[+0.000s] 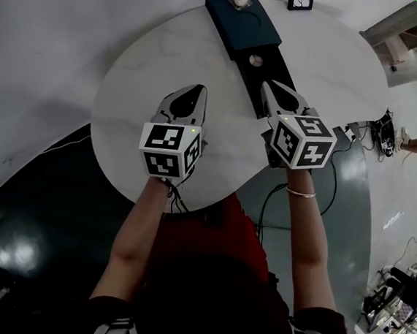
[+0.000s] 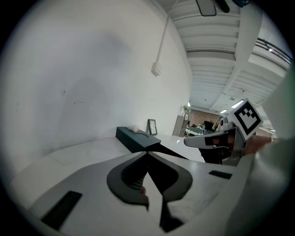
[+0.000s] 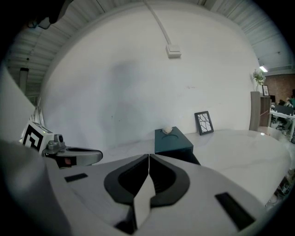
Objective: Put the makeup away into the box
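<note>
On white surface (image 1: 136, 82): teal box (image 1: 244, 23), round makeup (image 1: 256, 59) in black tray (image 1: 268, 79) extending from it. Pressed together, empty: left hand-held gripper (image 1: 199, 88), right hand-held gripper (image 1: 268, 84). Likely best: nudge tray in squarely, slowly.

The counter (image 1: 140, 75) is showing a smooth, pale, stone-like top with faint veins and a soft sheen. The box (image 1: 244, 26) is looking matt, dark teal. The right gripper (image 3: 149, 156) is wearing a matt white plastic shell, its fingers (image 3: 208, 186) lined inside with ribbed black material. The dark floor (image 1: 35, 212) is gleaming, glossy.
</note>
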Tool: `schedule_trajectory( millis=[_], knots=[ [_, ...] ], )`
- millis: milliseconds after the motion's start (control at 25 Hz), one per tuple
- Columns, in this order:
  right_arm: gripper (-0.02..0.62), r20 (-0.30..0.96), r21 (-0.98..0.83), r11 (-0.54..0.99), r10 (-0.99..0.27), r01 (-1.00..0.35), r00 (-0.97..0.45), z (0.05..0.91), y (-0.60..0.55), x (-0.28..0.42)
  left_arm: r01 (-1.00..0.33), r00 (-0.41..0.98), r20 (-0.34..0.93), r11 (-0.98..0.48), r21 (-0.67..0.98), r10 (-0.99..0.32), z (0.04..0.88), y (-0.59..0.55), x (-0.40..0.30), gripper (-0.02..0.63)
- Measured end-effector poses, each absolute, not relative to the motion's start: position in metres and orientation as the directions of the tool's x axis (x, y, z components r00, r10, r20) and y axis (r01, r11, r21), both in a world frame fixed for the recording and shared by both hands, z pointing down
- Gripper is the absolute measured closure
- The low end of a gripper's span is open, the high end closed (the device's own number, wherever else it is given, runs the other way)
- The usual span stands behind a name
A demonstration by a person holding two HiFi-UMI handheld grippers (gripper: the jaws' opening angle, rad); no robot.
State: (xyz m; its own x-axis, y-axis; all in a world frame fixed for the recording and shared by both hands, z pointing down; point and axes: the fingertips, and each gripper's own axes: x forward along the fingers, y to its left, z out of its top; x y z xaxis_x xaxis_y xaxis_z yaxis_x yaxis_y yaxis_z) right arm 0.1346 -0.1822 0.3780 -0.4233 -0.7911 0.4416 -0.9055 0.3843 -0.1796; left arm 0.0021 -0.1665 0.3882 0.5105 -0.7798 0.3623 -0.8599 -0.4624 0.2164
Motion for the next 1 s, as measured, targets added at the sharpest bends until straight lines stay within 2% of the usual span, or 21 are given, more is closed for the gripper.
schedule_trajectory(
  millis=[520,1000],
  knots=[
    [0.581,0.401,-0.226,0.353,-0.816,-0.908,-0.417,0.364,-0.136,0.125,-0.848,0.53,0.344,-0.497,0.186,-0.775,0.373,-0.138,-0.006,0.584],
    [0.581,0.39,-0.184,0.321,-0.844,-0.929,-0.369,0.358,-0.109,0.113,-0.84,0.542,0.327,-0.514,0.175,-0.774,0.366,-0.119,-0.022,0.584]
  ],
)
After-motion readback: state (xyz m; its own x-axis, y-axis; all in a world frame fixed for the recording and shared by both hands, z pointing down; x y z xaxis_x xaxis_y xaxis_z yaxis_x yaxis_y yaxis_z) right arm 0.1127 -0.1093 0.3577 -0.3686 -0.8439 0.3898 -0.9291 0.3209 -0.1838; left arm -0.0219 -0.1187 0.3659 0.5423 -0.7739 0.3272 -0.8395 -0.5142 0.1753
